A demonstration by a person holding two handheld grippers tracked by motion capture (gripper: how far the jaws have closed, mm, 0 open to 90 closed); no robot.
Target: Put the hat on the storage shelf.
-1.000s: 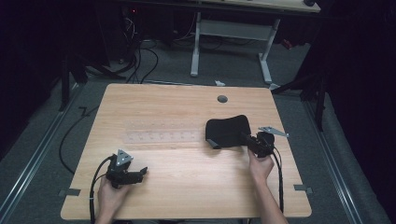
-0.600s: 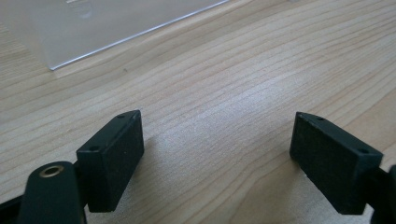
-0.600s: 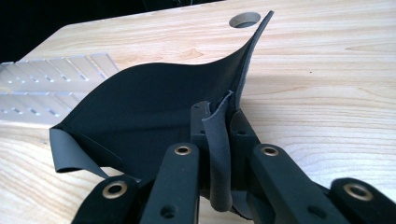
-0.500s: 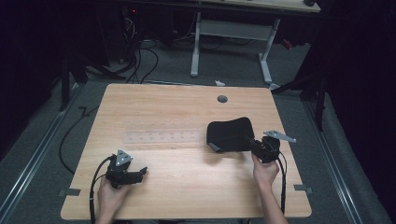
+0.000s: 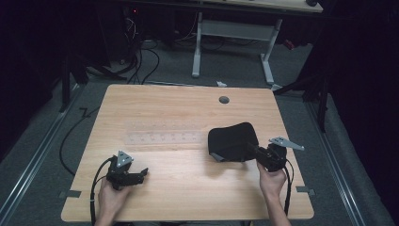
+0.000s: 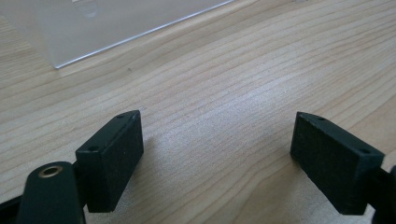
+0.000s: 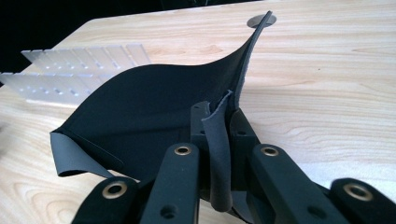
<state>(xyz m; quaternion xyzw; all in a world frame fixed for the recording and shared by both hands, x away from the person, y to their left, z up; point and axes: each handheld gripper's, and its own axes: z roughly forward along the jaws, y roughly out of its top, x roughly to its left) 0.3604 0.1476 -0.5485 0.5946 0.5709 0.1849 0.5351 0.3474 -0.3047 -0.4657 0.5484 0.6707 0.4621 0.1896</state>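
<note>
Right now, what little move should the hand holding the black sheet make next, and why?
Probably keep lifting the black sheet a little. The right gripper is shut on one edge of it; that edge stands up, yet a curled corner sags toward the table. The left gripper rests open over bare wood, so it isn't helping yet.

On the table (image 5: 188, 117), I take the clear plastic strip (image 5: 162, 138) as my landmark. The mat (image 5: 233, 141) lies right of it, with my right gripper (image 5: 256, 153) at the mat's near right edge. My left gripper (image 5: 136, 175) sits in front of the strip, toward its left end. A round hole (image 5: 224, 100) lies behind and right of the strip.
</note>
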